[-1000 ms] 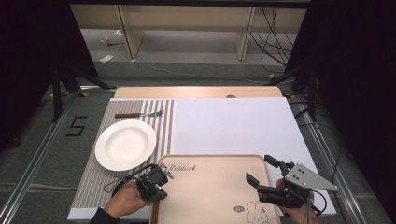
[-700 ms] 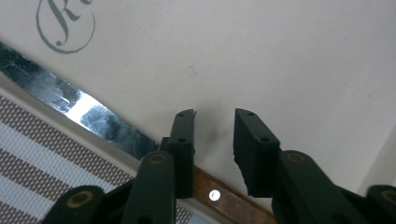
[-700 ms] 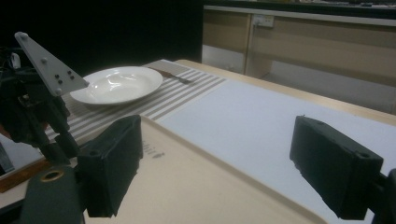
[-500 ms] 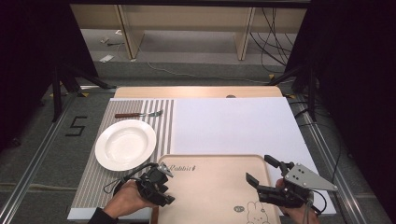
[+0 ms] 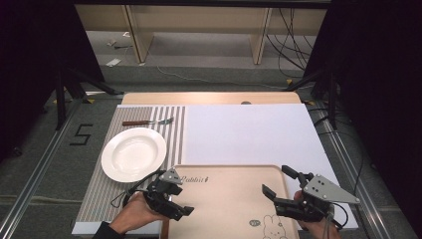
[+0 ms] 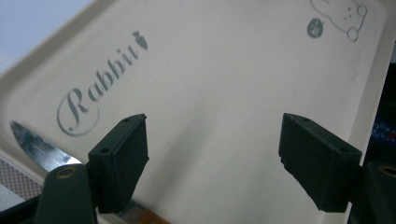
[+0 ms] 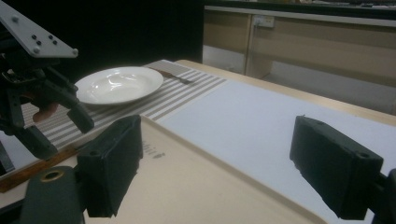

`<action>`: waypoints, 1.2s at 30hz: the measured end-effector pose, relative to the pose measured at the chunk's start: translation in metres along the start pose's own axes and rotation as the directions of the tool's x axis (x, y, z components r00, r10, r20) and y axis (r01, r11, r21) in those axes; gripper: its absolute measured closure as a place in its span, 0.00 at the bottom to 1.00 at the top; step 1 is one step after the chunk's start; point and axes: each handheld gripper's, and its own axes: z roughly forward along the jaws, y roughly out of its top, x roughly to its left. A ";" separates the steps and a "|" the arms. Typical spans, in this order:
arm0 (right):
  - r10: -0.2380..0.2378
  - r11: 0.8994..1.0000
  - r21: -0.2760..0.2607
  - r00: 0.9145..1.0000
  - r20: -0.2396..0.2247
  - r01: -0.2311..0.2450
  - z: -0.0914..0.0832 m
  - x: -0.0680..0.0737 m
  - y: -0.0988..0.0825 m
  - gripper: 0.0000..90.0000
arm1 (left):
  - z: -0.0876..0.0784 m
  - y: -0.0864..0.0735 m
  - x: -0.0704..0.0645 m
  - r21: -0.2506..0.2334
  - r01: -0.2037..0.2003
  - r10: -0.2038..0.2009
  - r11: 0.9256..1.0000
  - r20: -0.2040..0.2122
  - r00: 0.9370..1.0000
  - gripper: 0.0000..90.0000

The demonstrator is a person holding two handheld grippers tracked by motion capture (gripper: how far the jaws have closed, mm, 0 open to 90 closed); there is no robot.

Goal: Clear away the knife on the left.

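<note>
Here the left gripper [image 5: 171, 199] hovers over the tray's [image 5: 234, 199] near-left corner; its jaws have just been opening and now stand wide with nothing between them. A knife [image 6: 39, 149] lies on the tray's left rim, just beside the left jaw, its wooden handle toward the person. The right gripper [image 5: 281, 186] hangs open and empty over the tray's right edge. A plate [image 5: 133, 153] and fork [image 5: 148, 122] lie far left on the striped mat [image 5: 99, 194].

Grey carpeted floor [image 5: 209, 74] surrounds the table, with a taped numeral 5 [image 5: 81, 134], black cables [image 5: 286, 37], wooden furniture legs [image 5: 137, 35] and dark curtains [image 5: 35, 55].
</note>
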 end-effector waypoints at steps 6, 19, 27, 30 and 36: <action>0.002 1.000 0.000 1.000 -0.001 -0.002 0.000 0.000 0.000 0.20 | -0.011 0.002 -0.003 -0.149 -0.024 0.022 0.989 -0.016 1.000 0.24; 0.006 1.000 -0.003 1.000 -0.004 -0.006 0.000 0.000 0.000 0.20 | -0.036 0.000 -0.004 -0.427 -0.037 0.017 0.904 -0.051 0.999 0.19; 0.008 1.000 -0.003 1.000 -0.004 -0.008 0.000 0.000 0.000 0.20 | -0.043 -0.003 -0.004 -0.497 -0.032 -0.005 0.867 -0.073 0.997 0.18; 0.008 1.000 -0.003 1.000 -0.004 -0.008 0.000 0.000 0.000 0.20 | -0.043 -0.004 -0.006 -0.511 -0.051 0.002 0.858 -0.096 0.995 0.18; 0.011 1.000 -0.005 1.000 -0.002 -0.011 0.000 0.000 0.000 0.20 | -0.046 -0.009 -0.009 -0.540 -0.070 0.008 0.839 -0.117 0.993 0.18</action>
